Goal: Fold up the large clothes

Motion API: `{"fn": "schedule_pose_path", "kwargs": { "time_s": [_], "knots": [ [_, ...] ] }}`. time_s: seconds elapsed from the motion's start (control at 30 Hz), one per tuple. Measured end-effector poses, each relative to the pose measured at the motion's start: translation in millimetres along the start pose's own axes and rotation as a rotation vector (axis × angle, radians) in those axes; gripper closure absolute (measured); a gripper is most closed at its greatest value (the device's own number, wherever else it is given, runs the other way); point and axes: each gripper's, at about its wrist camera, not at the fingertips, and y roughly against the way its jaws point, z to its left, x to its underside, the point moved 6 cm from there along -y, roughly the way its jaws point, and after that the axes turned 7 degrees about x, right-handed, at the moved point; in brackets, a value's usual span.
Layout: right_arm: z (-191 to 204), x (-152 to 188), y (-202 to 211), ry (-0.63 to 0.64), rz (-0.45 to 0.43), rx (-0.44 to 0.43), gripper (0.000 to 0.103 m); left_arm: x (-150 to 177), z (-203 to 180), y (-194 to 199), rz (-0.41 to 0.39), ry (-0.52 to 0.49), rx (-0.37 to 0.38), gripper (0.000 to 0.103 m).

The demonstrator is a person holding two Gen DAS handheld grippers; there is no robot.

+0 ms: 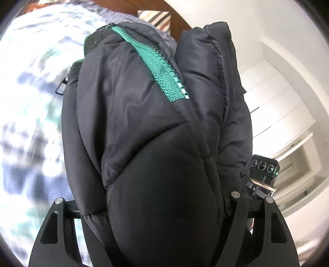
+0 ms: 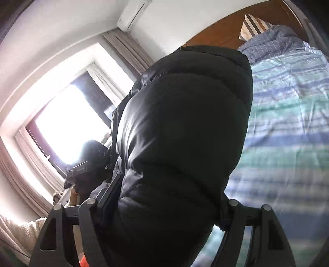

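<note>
Left wrist view
Jacket: black puffer jacket point(image 1: 156, 143) bunched thick between the jaws of the left gripper point(image 1: 156, 205), clamped on a wad of padding; lifted clear of the bed point(image 1: 30, 102), likely so the bulk hangs free for a fold
Zip: green zipper tape point(image 1: 158, 67) runs up the front, open; its black pull point(image 1: 61, 86) dangles at the jacket's left edge
Writing: none readable

Right wrist view
Jacket: another quilted part fills the right gripper point(image 2: 164, 207), pressed from both sides; held above the striped bedding, toward the wooden headboard point(image 2: 216, 37)
Other tool: a dark device point(image 2: 82, 170) against the window point(image 2: 67, 123), probably the left gripper's body; glare hides detail
Writing: small label on that device, too blurred to read; the air conditioner point(image 2: 133, 14) bears a mark, illegible
</note>
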Motion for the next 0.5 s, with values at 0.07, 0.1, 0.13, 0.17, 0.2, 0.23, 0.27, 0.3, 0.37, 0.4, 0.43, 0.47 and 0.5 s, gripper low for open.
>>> {"fn": "schedule_pose_path", "kwargs": {
  "time_s": [0.07, 0.1, 0.13, 0.17, 0.2, 0.23, 0.27, 0.3, 0.37, 0.4, 0.43, 0.47, 0.5],
  "knots": [
    [-29.2, -15.9, -9.0, -0.027, 0.017, 0.002, 0.027, -19.6, 5.5, -22.2, 0.017, 0.003, -0.012, 0.026],
    [-38.8, -21.7, -21.4, -0.047, 0.028, 0.004, 0.027, -23.8, 10.8, -33.0, 0.028, 0.008, -0.018, 0.026],
    [-62.6, -24.0, -30.1, -0.085, 0.056, 0.015, 0.027, -27.8, 23.3, -53.3, 0.05, 0.026, -0.031, 0.025],
    [-71.7, -18.4, -41.9, -0.109, 0.075, 0.03, 0.025, -27.6, 35.6, -69.0, 0.068, 0.05, -0.043, 0.023],
    [-93.1, -11.9, -52.6, -0.154, 0.118, 0.055, 0.025, -24.3, 52.5, -87.9, 0.093, 0.087, -0.063, 0.022],
    [-104.5, -2.9, -62.1, -0.187, 0.155, 0.075, 0.022, -17.2, 69.5, -104.4, 0.123, 0.125, -0.09, 0.02],
    [-131.4, 13.8, -76.7, -0.268, 0.245, 0.106, 0.017, -7.1, 88.3, -120.9, 0.16, 0.172, -0.103, 0.009],
    [-150.2, 20.8, -82.2, -0.351, 0.274, 0.098, 0.012, 0.5, 101.6, -128.9, 0.159, 0.224, -0.061, 0.003],
    [-165.4, 29.0, -75.7, -0.414, 0.255, 0.064, 0.001, 4.7, 106.2, -131.4, 0.134, 0.244, 0.002, 0.0],
    [-166.2, 28.9, -67.0, -0.411, 0.229, 0.055, 0.001, 7.1, 102.9, -126.6, 0.12, 0.226, 0.0, 0.0],
    [-166.5, 28.6, -61.2, -0.409, 0.216, 0.057, 0.001, 9.7, 98.6, -119.5, 0.114, 0.203, -0.017, 0.001],
    [-167.2, 28.8, -51.5, -0.404, 0.205, 0.07, 0.001, 12.9, 92.3, -113.1, 0.111, 0.179, -0.039, 0.001],
    [-167.1, 29.0, -41.7, -0.395, 0.2, 0.094, 0.001, 13.9, 86.4, -102.0, 0.104, 0.148, -0.068, 0.001]
  ]
}}
